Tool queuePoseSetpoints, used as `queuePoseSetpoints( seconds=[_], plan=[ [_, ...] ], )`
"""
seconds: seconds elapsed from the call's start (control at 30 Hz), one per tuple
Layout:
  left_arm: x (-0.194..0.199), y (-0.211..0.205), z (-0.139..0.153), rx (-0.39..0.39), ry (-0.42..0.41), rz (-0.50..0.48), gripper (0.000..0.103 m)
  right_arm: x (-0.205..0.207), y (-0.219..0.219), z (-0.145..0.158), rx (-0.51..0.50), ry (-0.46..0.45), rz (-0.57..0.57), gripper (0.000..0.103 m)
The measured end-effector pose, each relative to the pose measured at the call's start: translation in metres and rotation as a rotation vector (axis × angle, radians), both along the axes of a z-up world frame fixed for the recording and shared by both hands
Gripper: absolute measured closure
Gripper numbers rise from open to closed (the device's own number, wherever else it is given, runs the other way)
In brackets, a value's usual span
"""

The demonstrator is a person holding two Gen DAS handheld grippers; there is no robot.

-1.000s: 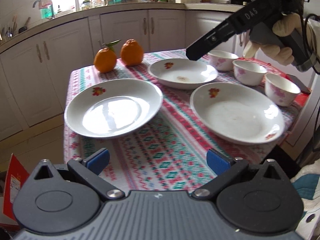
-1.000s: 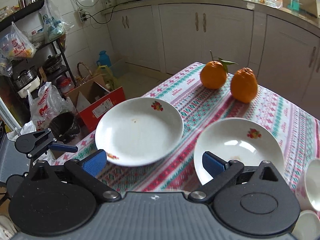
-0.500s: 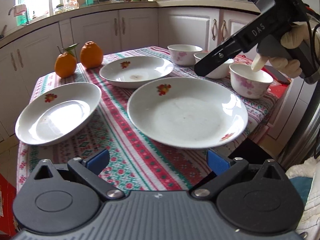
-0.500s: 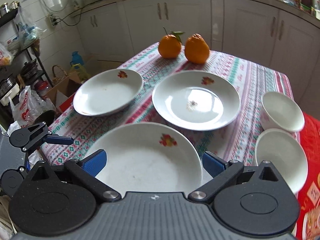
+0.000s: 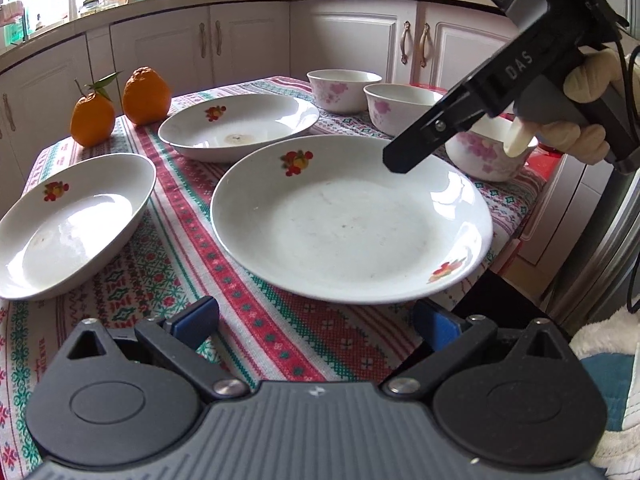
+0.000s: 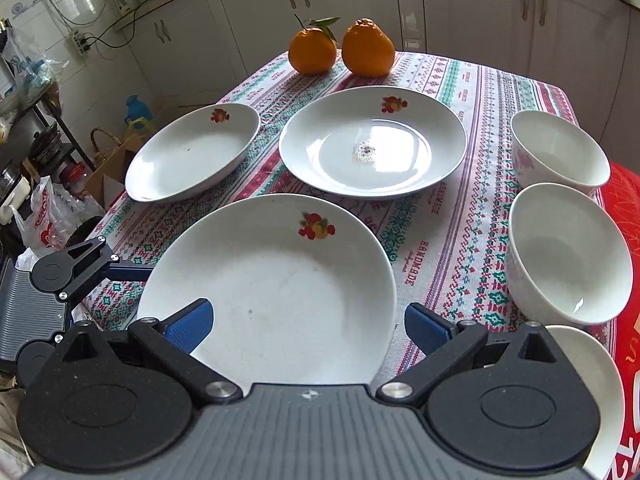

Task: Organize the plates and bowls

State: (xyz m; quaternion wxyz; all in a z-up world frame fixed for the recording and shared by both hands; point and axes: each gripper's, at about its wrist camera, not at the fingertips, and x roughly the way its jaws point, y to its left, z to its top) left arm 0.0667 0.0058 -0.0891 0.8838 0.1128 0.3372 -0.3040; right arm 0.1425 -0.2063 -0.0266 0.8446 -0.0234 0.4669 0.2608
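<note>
Nearest plate being approached; nothing gripped.
Both the left gripper and right gripper are spread; the white fruit-printed ceramic plate must be pinched at its rim.

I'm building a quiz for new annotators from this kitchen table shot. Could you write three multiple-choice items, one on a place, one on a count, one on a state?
1. Where do the two oranges sit?
A. at the table's far end, beyond the plates
B. inside a bowl
C. on the nearest plate

2. How many white plates lie on the tablecloth?
A. one
B. three
C. five

3. How is the right gripper?
A. shut on a bowl
B. shut on a plate
C. open, holding nothing

Answers: 1 A, they stand on the cloth behind the far plate. 2 B, three plates show, one being the nearest plate. 3 C, its blue pads are spread apart above that plate.
</note>
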Motion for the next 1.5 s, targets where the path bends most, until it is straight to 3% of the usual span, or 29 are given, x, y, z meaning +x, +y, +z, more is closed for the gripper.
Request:
queuePoseSetpoints(
  seconds=[0.5, 0.77, 1.2, 1.5],
  plan=[
    [0.006, 0.005, -0.002, -0.010, -0.010, -0.086, 0.000, 0.016, 0.004, -0.013, -0.014, 0.056, -0.010, 0.000],
    [0.008, 0.004, 0.000, -0.002, 0.001, -0.074, 0.000, 0.019, 0.004, -0.015, -0.038, 0.058, -0.014, 0.000],
    [0.005, 0.003, 0.004, -0.043, -0.003, -0.132, 0.001, 0.034, 0.009, -0.004, -0.085, 0.079, 0.068, 0.000],
    [0.005, 0.003, 0.005, -0.061, 0.010, -0.135, 0.002, 0.050, 0.014, -0.013, -0.102, 0.145, 0.108, 0.021]
  ],
)
